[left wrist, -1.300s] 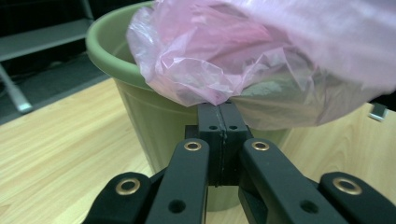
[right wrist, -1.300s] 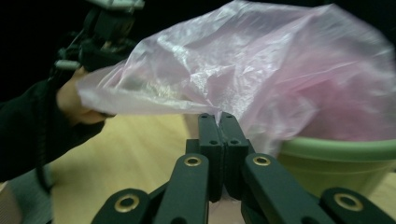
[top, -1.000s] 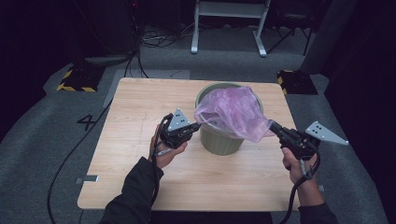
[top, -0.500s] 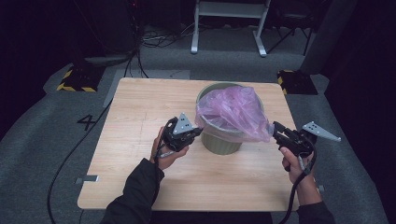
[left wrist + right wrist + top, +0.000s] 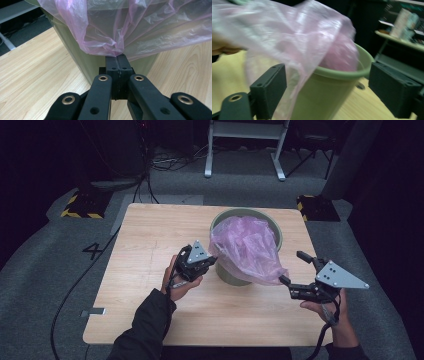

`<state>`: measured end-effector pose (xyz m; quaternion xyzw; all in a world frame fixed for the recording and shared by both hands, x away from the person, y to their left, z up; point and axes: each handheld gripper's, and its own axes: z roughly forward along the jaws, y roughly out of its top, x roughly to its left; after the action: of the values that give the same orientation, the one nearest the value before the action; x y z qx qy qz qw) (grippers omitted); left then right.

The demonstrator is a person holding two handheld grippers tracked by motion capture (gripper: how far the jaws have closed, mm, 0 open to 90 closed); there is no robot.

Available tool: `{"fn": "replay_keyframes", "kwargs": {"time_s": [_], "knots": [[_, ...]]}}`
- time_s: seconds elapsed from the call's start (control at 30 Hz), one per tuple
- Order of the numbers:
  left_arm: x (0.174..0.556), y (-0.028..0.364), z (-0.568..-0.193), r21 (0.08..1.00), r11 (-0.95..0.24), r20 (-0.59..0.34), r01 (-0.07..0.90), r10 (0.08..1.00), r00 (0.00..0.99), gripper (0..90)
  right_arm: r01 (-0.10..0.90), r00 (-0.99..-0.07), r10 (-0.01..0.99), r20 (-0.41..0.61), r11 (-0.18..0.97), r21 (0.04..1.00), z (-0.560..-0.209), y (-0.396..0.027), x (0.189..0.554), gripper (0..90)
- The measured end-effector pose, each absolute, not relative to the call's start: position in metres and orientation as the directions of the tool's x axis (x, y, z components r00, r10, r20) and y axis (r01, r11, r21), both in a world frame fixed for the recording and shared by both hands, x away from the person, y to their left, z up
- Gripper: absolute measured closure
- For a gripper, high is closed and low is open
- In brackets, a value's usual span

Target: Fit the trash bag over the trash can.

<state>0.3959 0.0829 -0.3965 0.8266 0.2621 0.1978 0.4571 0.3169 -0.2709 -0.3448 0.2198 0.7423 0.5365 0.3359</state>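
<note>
A pale green bin (image 5: 274, 231) stands on the wooden table (image 5: 145, 240), with a thin pink plastic bag (image 5: 247, 247) draped in and over it. My left gripper (image 5: 212, 261) sits at the bin's left side, shut on the bag's edge (image 5: 117, 51); the bin's wall (image 5: 75, 57) is just behind. My right gripper (image 5: 294, 268) is at the bin's right. Its jaws have just been opening and stand wide apart. The bag's stretched corner (image 5: 280, 275) reaches its near fingertip. In the right gripper view the bag (image 5: 287, 42) hangs past the left pad (image 5: 269, 90), unpressed, before the bin (image 5: 329, 95).
The table's right edge (image 5: 320, 265) lies close under my right hand. Grey floor surrounds the table, with cables (image 5: 165, 162), yellow-and-black striped blocks (image 5: 80, 205), and a white stand (image 5: 245, 145) at the back. Shelves (image 5: 402, 30) show behind the bin.
My right gripper has opened, let go of the bag's edge and drawn back a little toward the table's near right. My left gripper has kept its hold and place.
</note>
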Motion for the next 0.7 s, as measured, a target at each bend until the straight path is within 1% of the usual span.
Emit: {"fn": "replay_keyframes", "kwargs": {"time_s": [0.07, 0.13, 0.23, 0.27, 0.3, 0.33, 0.37, 0.4, 0.43, 0.47, 0.5, 0.53, 0.6, 0.63, 0.67, 0.7], "knots": [[0.397, 0.083, -0.396, 0.857, -0.448, 0.09, 0.254, 0.616, 0.782, 90.0, -0.079, -0.687, 0.662, -0.298, 0.34, 0.937, -0.339, -0.264, 0.308, 15.1], [0.398, 0.082, -0.396, 0.851, -0.458, 0.1, 0.256, 0.62, 0.778, 90.0, -0.096, -0.697, 0.646, -0.311, 0.347, 0.933, -0.335, -0.26, 0.305, 15.4], [0.398, 0.083, -0.396, 0.847, -0.467, 0.113, 0.254, 0.625, 0.772, 90.0, -0.132, -0.693, 0.627, -0.354, 0.373, 0.919, -0.329, -0.253, 0.3, 18.4], [0.398, 0.083, -0.396, 0.849, -0.463, 0.111, 0.253, 0.626, 0.772, 90.0, -0.136, -0.693, 0.621, -0.368, 0.388, 0.912, -0.328, -0.25, 0.298, 21.7], [0.398, 0.083, -0.395, 0.849, -0.463, 0.113, 0.253, 0.628, 0.77, 90.0, -0.139, -0.687, 0.617, -0.385, 0.409, 0.902, -0.327, -0.247, 0.297, 26.9], [0.398, 0.084, -0.395, 0.851, -0.461, 0.116, 0.251, 0.632, 0.766, 90.0, -0.137, -0.675, 0.624, -0.393, 0.417, 0.898, -0.326, -0.246, 0.296, 27.7], [0.398, 0.084, -0.395, 0.852, -0.459, 0.114, 0.251, 0.631, 0.767, 90.0, -0.12, -0.651, 0.65, -0.392, 0.422, 0.898, -0.325, -0.243, 0.297, 36.3], [0.398, 0.085, -0.395, 0.853, -0.46, 0.118, 0.248, 0.633, 0.765, 90.0, -0.11, -0.644, 0.659, -0.389, 0.423, 0.899, -0.324, -0.243, 0.297, 41.5], [0.397, 0.085, -0.394, 0.853, -0.461, 0.122, 0.245, 0.633, 0.765, 90.0, -0.114, -0.639, 0.664, -0.388, 0.418, 0.901, -0.323, -0.242, 0.299, 41.4], [0.397, 0.085, -0.394, 0.851, -0.463, 0.122, 0.247, 0.632, 0.766, 90.0, -0.12, -0.639, 0.665, -0.386, 0.409, 0.905, -0.323, -0.243, 0.299, 45.4], [0.396, 0.084, -0.394, 0.846, -0.473, 0.134, 0.245, 0.634, 0.762, 90.0, -0.13, -0.64, 0.667, -0.382, 0.396, 0.909, -0.322, -0.243, 0.299, 45.0], [0.396, 0.084, -0.394, 0.846, -0.475, 0.136, 0.244, 0.634, 0.762, 90.0, -0.147, -0.643, 0.663, -0.383, 0.384, 0.912, -0.32, -0.242, 0.299, 42.5], [0.396, 0.083, -0.394, 0.841, -0.483, 0.147, 0.242, 0.636, 0.757, 90.0, -0.15, -0.655, 0.646, -0.392, 0.396, 0.906, -0.318, -0.238, 0.299, 33.3], [0.396, 0.082, -0.394, 0.842, -0.482, 0.146, 0.242, 0.635, 0.758, 90.0, -0.156, -0.674, 0.62, -0.403, 0.414, 0.897, -0.317, -0.234, 0.299, 32.0], [0.397, 0.082, -0.394, 0.841, -0.484, 0.147, 0.241, 0.634, 0.759, 90.0, -0.164, -0.679, 0.609, -0.41, 0.419, 0.893, -0.317, -0.232, 0.299, 34.0], [0.397, 0.081, -0.395, 0.84, -0.488, 0.152, 0.239, 0.633, 0.759, 90.0, -0.174, -0.681, 0.604, -0.413, 0.414, 0.893, -0.317, -0.23, 0.299, 39.7]]}}
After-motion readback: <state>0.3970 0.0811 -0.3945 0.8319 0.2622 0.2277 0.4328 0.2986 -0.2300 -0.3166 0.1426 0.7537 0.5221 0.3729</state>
